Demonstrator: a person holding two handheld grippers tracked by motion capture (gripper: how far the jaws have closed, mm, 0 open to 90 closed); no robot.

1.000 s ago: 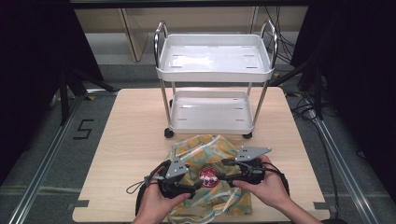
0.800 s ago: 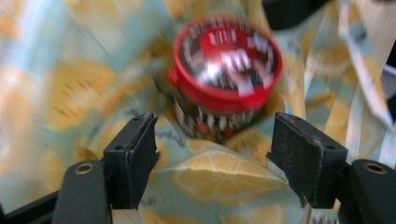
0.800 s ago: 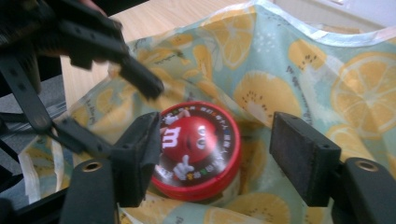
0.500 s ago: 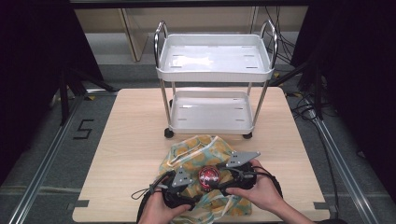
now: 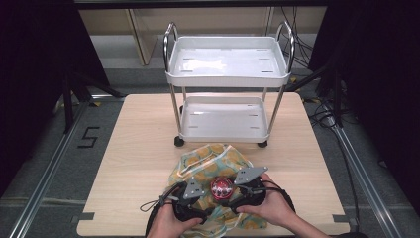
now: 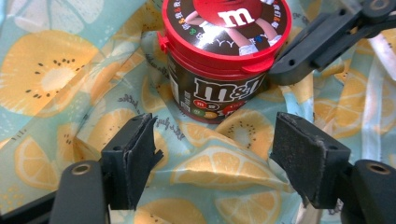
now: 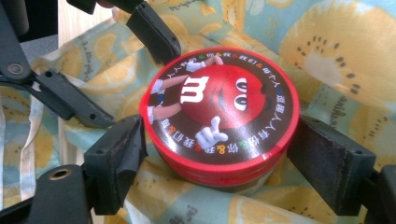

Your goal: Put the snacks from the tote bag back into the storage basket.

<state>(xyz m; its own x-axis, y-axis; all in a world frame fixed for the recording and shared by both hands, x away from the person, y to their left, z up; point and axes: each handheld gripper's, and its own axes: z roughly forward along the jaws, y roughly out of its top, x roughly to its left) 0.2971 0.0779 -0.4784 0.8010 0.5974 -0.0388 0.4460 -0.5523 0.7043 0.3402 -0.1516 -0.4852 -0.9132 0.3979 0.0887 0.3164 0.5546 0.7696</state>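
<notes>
A round M&M's can (image 7: 219, 112) with a red lid stands upright on a fruit-print cloth bag (image 5: 208, 158) near the table's front edge. In the right gripper view my right gripper (image 7: 217, 135) straddles the can at lid height. Its jaws have just been opening, and the pads (image 7: 126, 149) sit close beside the lid without pressing it. My left gripper (image 6: 215, 149) is open over the cloth (image 6: 56, 70), with the can (image 6: 224, 60) standing just beyond its fingertips. In the high view both hands hold the grippers on either side of the can (image 5: 221, 187).
A white two-tier cart (image 5: 228, 82) on castors stands at the back of the wooden table (image 5: 143, 148), its lower tray (image 5: 223, 135) just beyond the bag. Bare tabletop lies to the left and right of the bag. One right jaw shows beside the can in the left gripper view.
The right gripper has moved in towards the can and sunk around it, jaws wider. The can and bag have stayed put. The left gripper has hardly moved.
</notes>
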